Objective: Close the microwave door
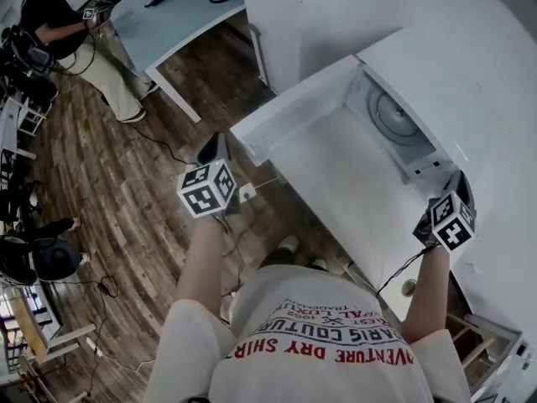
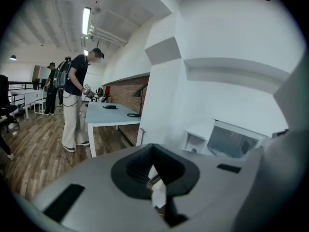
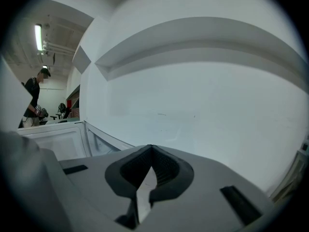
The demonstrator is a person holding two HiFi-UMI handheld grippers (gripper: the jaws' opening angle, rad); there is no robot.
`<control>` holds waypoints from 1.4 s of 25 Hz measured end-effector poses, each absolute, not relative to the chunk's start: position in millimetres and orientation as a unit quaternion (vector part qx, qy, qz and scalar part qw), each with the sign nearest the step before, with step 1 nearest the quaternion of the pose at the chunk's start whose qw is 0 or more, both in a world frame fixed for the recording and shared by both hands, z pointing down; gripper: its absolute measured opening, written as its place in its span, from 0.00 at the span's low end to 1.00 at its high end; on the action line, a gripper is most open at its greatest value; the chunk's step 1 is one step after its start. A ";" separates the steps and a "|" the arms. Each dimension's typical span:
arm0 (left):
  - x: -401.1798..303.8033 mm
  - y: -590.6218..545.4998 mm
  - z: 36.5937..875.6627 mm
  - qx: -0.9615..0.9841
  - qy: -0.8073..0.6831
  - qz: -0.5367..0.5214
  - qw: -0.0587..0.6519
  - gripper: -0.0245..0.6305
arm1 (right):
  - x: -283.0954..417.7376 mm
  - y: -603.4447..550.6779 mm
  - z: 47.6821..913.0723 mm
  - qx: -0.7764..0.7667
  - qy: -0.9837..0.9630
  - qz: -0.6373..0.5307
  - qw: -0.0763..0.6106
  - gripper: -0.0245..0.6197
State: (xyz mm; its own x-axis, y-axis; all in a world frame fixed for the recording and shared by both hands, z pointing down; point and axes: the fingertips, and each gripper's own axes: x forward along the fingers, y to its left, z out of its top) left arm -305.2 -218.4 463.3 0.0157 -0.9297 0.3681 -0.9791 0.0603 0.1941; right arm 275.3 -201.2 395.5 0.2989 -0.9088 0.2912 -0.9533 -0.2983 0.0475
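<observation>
Wooden floor (image 1: 126, 191) fills the left of the head view, and the white microwave (image 1: 394, 120) sits at upper right with its turntable showing. Its door (image 1: 336, 183) lies wide open, spread out in front of the cavity. The left gripper (image 1: 212, 148) hangs just beside the door's outer corner, and the right gripper (image 1: 457, 187) is near the cavity's right side. The left gripper view shows jaws pressed together on nothing, with the open microwave ahead to the right and a person (image 2: 75, 95) by a pale surface (image 2: 108, 114) far off. The right gripper view shows that pair also closed and empty, facing a white wall (image 3: 203, 110). The closing has probably not begun. A broad, steady push near the door's free edge should work best, carried through until the latch seats.
</observation>
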 end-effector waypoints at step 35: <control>-144.8 -163.6 471.3 0.757 -0.588 0.042 0.281 0.04 | 273.5 -203.0 396.0 0.758 -0.633 0.132 0.089 0.06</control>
